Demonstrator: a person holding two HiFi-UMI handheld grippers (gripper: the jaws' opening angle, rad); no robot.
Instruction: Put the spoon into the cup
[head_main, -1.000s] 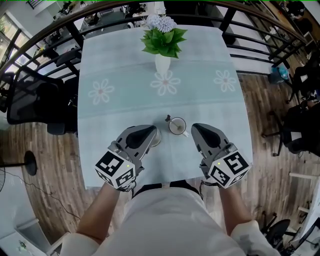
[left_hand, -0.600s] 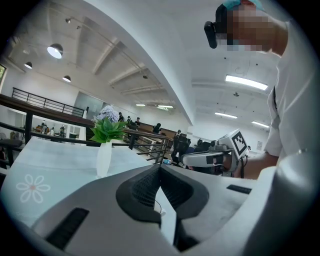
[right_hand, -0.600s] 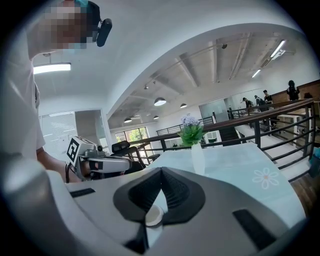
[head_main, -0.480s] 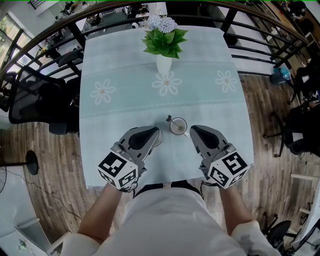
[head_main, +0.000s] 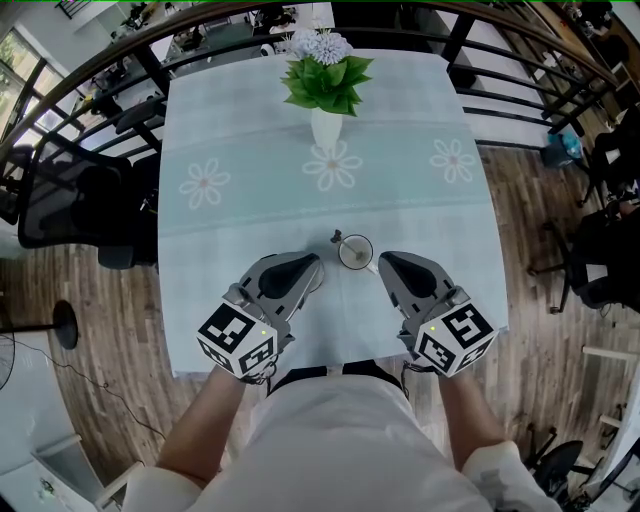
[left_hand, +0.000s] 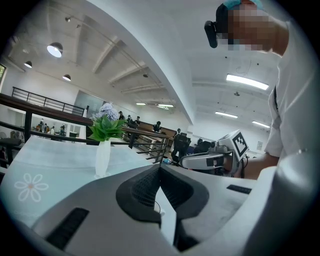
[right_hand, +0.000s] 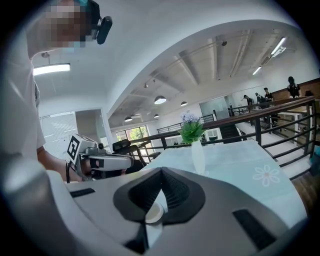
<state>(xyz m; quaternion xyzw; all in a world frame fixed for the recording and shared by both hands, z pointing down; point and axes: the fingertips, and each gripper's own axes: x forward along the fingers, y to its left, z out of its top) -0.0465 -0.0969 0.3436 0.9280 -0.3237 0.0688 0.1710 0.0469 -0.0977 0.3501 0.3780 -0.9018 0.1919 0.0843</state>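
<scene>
At the bottom of the head view are the person's two arms. Each hand holds a pair of grey tongs with a black-and-white marker cube on it. The left tongs (head_main: 311, 263) are closed with nothing in them. The right tongs (head_main: 386, 259) are closed too, and they hold nothing. Both point up the picture, one on each side of the cup.

Between the two tips, near the middle of the picture, sits the small round white cup (head_main: 355, 252) on the surface covered with a pale green cloth with white flowers (head_main: 240, 215). The small dark thin spoon (head_main: 337, 238) shows at the cup's upper left edge. It looks like it already leans in the cup with its handle poking out, but it is too tiny to be sure.

I think the spoon is light, hard and stiff, and maybe slippery. The best place to pinch it is the thin handle end that sticks out. The cup looks light too, so a bump could tip it, and it may break if it falls.

Farther up, near the top middle, stands a tall white vase with green leaves and pale flowers (head_main: 325, 128). Behind it runs a dark metal railing (head_main: 100, 72).
</scene>
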